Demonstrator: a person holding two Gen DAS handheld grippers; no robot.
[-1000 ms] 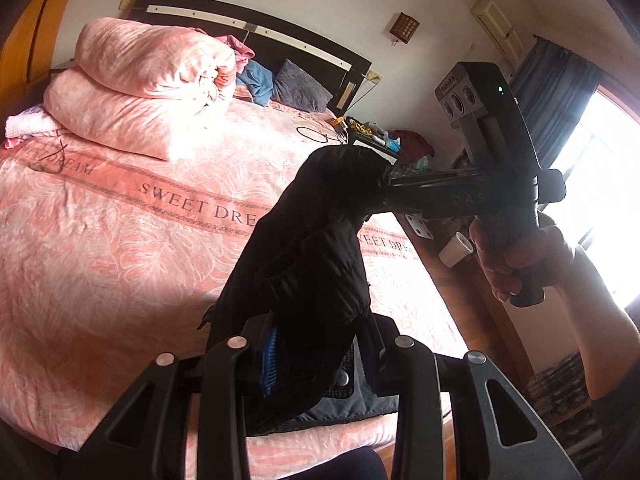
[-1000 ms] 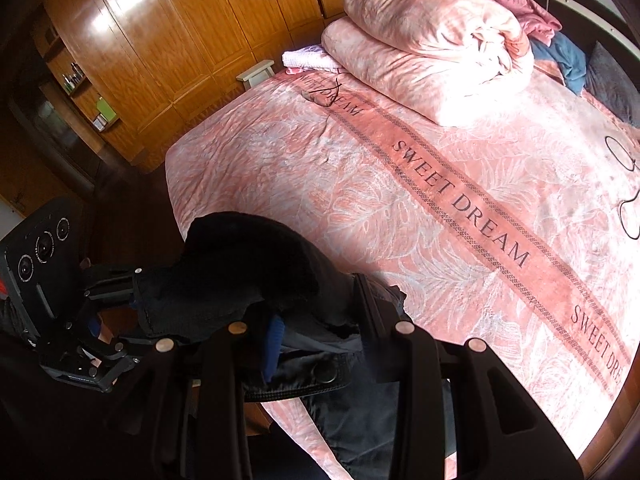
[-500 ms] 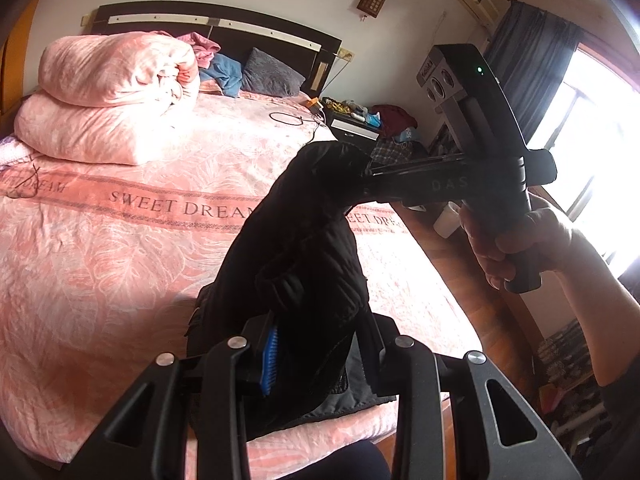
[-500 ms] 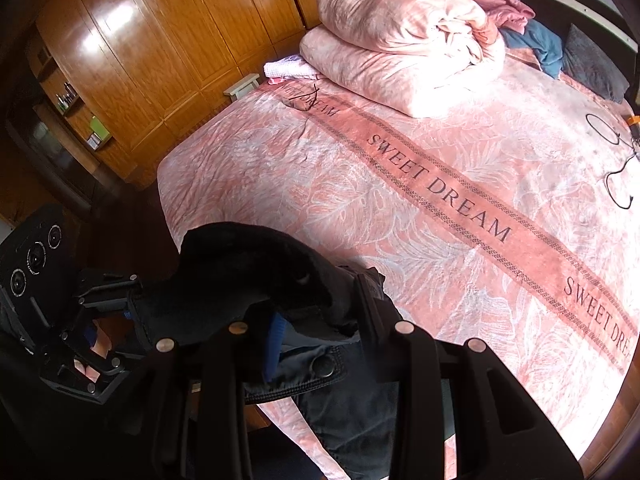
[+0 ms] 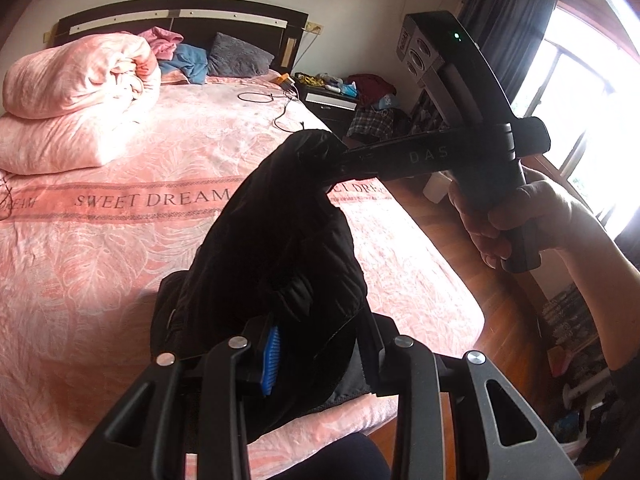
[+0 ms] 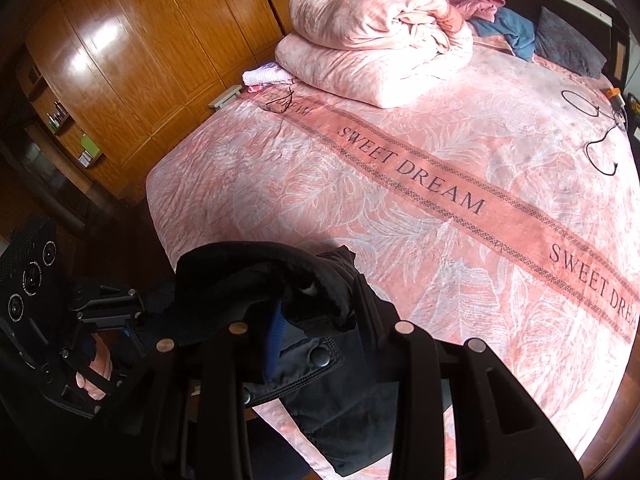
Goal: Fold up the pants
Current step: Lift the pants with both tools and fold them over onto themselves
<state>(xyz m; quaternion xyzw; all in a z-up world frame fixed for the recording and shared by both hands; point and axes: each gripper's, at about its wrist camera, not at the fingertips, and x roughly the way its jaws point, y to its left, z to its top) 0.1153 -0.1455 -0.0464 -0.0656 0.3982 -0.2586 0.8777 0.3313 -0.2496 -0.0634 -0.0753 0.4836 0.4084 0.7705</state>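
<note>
The black pants (image 5: 276,248) hang bunched between both grippers above the near edge of the pink bed (image 5: 120,248). My left gripper (image 5: 320,356) is shut on the fabric, its blue pad showing. My right gripper (image 6: 316,336) is shut on the waistband by a snap button (image 6: 321,357). The right gripper also shows in the left wrist view (image 5: 340,156), holding the pants' upper end. The left gripper shows in the right wrist view (image 6: 132,320) at the lower left. Part of the pants drapes onto the bed's near edge (image 6: 344,432).
A rolled pink duvet (image 5: 76,96) and pillows lie at the headboard. A black cable (image 6: 596,140) lies on the bed's far right. A wooden wardrobe (image 6: 132,60) stands left of the bed, a cluttered nightstand (image 5: 340,96) and window on the right.
Both grippers have swung with the pants, so the views have turned toward the headboard and window side. The grips on the pants are unchanged.
</note>
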